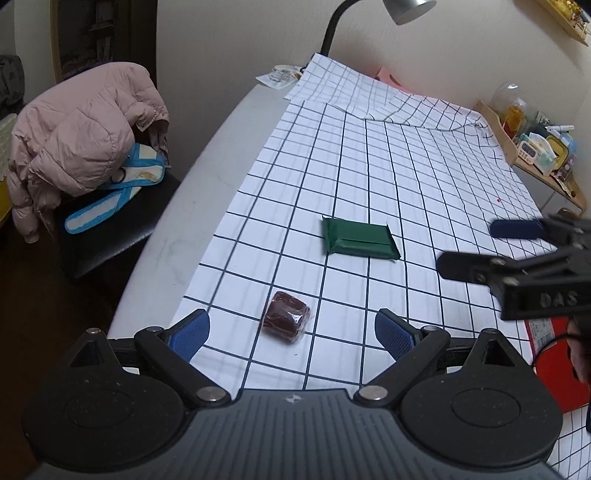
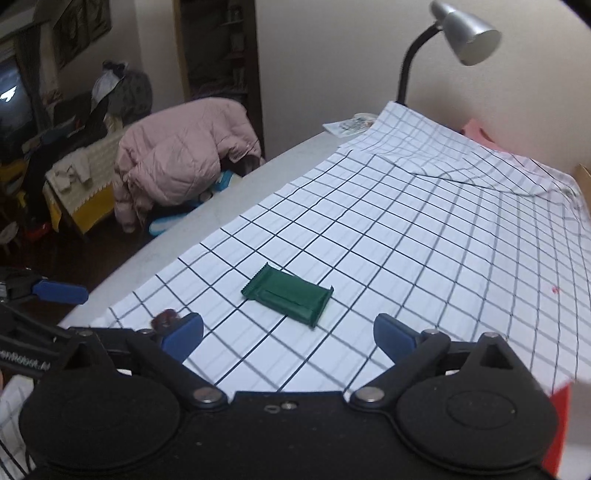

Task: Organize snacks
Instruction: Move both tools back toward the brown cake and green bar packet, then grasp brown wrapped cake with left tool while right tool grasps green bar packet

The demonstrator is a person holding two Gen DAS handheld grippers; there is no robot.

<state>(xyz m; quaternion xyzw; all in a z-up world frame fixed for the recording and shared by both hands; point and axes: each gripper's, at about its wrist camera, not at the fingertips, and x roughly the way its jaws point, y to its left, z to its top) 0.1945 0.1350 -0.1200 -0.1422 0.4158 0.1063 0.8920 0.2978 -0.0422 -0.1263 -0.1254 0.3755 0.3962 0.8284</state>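
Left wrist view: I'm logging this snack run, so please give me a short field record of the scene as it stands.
surface: checked cloth over a table
snack near: dark red wrapped snack, lying between the open fingers of the left gripper, untouched
snack far: green packet, flat on the cloth
right gripper: open, empty, facing the green packet
red box: at right edge
lamp: at back

Wide bare checkered cloth [image 1: 406, 177] across middle and far part of surface: free passage. Green packet [image 1: 358, 240] and dark wrapped snack [image 1: 286, 319] lie well apart near left edge, gap between passable. Red box [image 1: 554, 362] at near right edge, possibly blocking. Lamp [image 2: 465, 33] overhangs far edge.
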